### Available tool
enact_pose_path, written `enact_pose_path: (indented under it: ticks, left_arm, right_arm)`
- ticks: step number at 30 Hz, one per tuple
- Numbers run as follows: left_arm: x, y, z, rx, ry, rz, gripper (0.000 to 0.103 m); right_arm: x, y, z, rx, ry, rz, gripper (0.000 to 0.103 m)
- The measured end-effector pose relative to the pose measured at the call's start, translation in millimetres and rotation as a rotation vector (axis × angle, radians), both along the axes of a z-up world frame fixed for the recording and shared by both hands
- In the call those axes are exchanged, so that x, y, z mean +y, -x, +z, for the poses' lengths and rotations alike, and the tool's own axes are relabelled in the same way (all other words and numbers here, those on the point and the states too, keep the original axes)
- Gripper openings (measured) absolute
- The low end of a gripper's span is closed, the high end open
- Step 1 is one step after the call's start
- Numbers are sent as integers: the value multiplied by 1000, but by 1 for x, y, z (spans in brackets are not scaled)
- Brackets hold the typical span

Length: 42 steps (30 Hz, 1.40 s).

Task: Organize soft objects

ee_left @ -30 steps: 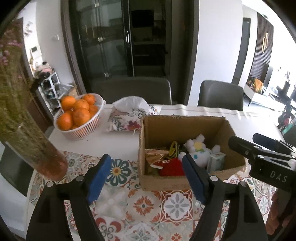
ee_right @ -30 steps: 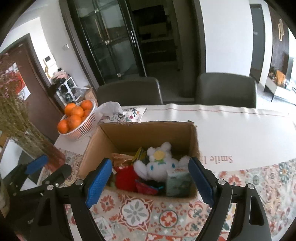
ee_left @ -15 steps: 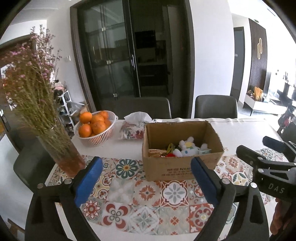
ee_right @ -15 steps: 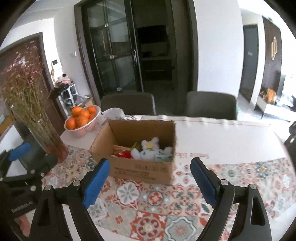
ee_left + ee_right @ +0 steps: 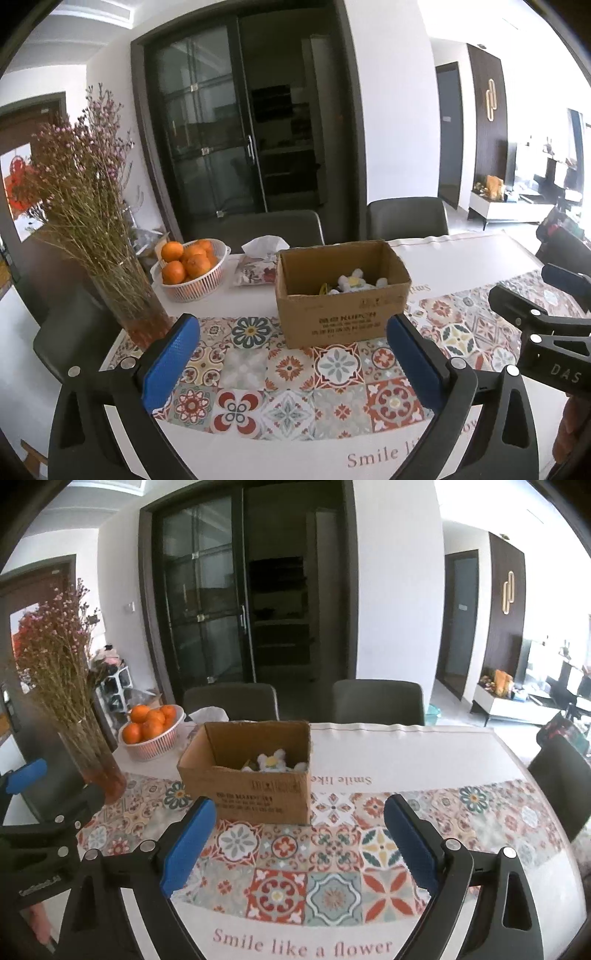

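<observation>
An open cardboard box (image 5: 343,310) (image 5: 255,786) stands on the patterned tablecloth. A white plush toy (image 5: 352,282) (image 5: 271,762) peeks over its rim; the other items inside are mostly hidden by the front wall. My left gripper (image 5: 291,365) is open and empty, well back from the box near the table's front edge. My right gripper (image 5: 299,845) is open and empty, also back from the box. Each gripper shows at the side of the other's view.
A glass vase of dried flowers (image 5: 125,295) (image 5: 92,764) stands at the left. A white basket of oranges (image 5: 190,267) (image 5: 151,731) and a floral tissue pouch (image 5: 256,269) sit behind the box. Dark chairs (image 5: 376,701) line the far side of the table.
Both grippers have pulled back and up from the box toward the table's front edge. The box now looks smaller and its contents are mostly hidden. Both stay open and empty.
</observation>
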<state>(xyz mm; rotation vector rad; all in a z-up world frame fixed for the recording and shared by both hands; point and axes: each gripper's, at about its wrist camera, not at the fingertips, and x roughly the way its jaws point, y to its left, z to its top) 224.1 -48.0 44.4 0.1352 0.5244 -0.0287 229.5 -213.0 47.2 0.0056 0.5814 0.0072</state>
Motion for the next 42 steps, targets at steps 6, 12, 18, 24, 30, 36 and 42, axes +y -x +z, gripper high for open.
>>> enact_pose_path:
  ticks: [6, 12, 18, 24, 30, 36, 42]
  left_arm:
    - [4, 36, 3, -7, 7, -47, 103]
    - [9, 76, 4, -15, -3, -78, 103]
    - [12, 109, 4, -25, -4, -98, 103]
    - [19, 137, 3, -23, 16, -108, 103]
    - [22, 157, -2, -23, 15, -108, 103]
    - [22, 170, -6, -18, 20, -112, 103]
    - [21, 180, -10, -11, 24, -120, 103]
  right_arm:
    - [5, 44, 3, -11, -5, -34, 94]
    - [12, 91, 2, -12, -1, -60, 94]
    - [18, 127, 1, -15, -3, -76, 94]
    - [22, 158, -2, -16, -11, -80, 94]
    - [23, 179, -8, -10, -19, -75, 94]
    - [25, 193, -12, -5, -15, -68, 94]
    - [24, 202, -14, -2, -15, -64, 94]
